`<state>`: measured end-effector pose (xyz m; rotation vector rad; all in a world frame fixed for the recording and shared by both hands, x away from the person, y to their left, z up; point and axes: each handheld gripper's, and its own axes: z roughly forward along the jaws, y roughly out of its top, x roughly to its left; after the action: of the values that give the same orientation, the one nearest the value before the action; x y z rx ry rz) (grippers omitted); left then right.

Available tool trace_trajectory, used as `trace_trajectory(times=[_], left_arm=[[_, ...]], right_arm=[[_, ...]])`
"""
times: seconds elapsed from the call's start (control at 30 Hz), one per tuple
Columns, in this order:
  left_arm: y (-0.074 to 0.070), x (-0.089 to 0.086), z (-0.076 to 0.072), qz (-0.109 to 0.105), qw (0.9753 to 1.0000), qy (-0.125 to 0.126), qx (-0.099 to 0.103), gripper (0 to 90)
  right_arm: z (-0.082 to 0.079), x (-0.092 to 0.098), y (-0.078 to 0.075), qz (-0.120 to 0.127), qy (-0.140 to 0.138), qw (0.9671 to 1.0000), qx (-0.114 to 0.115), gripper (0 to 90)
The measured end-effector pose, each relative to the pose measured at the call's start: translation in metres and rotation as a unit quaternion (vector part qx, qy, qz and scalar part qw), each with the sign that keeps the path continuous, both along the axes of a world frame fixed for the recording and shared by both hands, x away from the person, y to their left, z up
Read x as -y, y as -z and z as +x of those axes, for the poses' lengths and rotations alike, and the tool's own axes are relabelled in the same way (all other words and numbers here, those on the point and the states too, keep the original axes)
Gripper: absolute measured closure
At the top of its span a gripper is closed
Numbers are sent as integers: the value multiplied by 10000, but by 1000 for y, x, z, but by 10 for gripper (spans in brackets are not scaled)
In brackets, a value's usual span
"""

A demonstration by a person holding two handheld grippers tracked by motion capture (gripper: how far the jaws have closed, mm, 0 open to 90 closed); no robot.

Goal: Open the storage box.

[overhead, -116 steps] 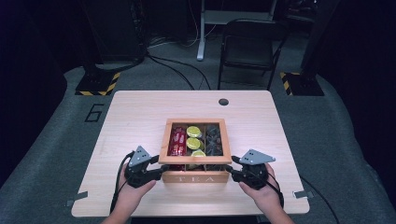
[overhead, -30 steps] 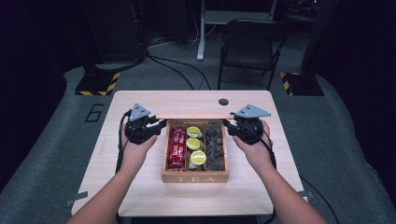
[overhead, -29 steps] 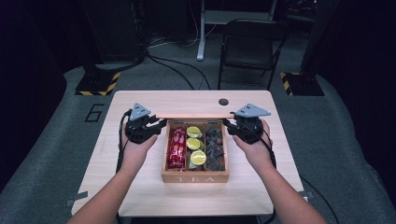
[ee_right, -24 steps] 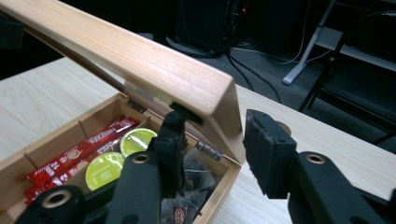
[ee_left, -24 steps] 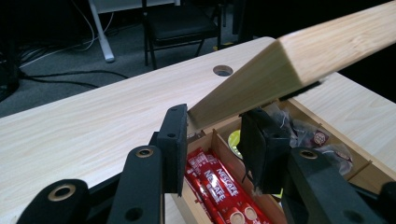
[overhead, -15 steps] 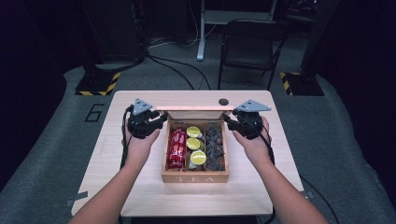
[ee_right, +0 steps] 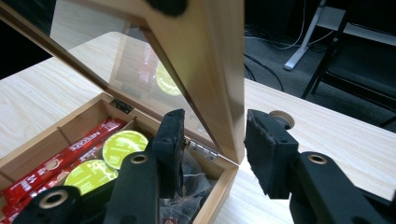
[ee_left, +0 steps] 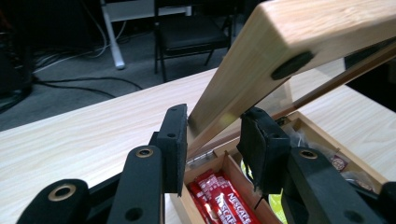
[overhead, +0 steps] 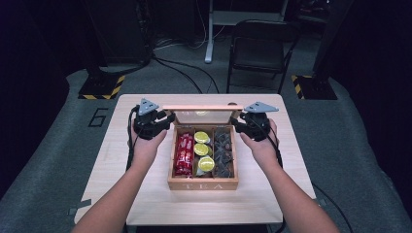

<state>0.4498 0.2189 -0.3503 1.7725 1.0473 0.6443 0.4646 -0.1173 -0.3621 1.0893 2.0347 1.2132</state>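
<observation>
Left gripper view: left gripper [ee_left: 210,140], jaws parted, straddles lid [ee_left: 261,70] side rail; right gripper [ee_right: 212,149] likewise, neither clamping. Lid: glazed, hinged, raised steeply over box [overhead: 203,184] at desk [overhead: 145,204] centre; rigid, light, glass fragile, hold wooden rails. Contents: red sachets [overhead: 184,153], green pods [overhead: 202,150], dark packets [overhead: 223,153]. Nothing obstructs.

Black folding chair [overhead: 256,48] standing on grey floor [overhead: 53,145] behind the tabletop [overhead: 145,194]; cables [overhead: 180,68] trailing across floor; yellow-black hazard tape [overhead: 99,87] lying left.
</observation>
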Motion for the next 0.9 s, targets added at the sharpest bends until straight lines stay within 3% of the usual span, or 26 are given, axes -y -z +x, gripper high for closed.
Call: trace_trajectory(times=[0.13, 0.43, 0.77, 0.9], left_arm=[[0, -1, 4, -12, 10000, 38, 23, 618], [-1, 0, 8, 211, 9997, 110, 77, 628], [-5, 0, 15, 217, 9997, 127, 37, 632], [-5, -2, 19, 130, 9998, 173, 31, 631]], right_arm=[[4, -2, 2, 26, 34, 10000, -23, 564], [13, -3, 8, -14, 154, 9999, -15, 520], [22, -4, 18, 72, 117, 9999, -86, 531], [26, -6, 20, 53, 99, 9999, -67, 530]])
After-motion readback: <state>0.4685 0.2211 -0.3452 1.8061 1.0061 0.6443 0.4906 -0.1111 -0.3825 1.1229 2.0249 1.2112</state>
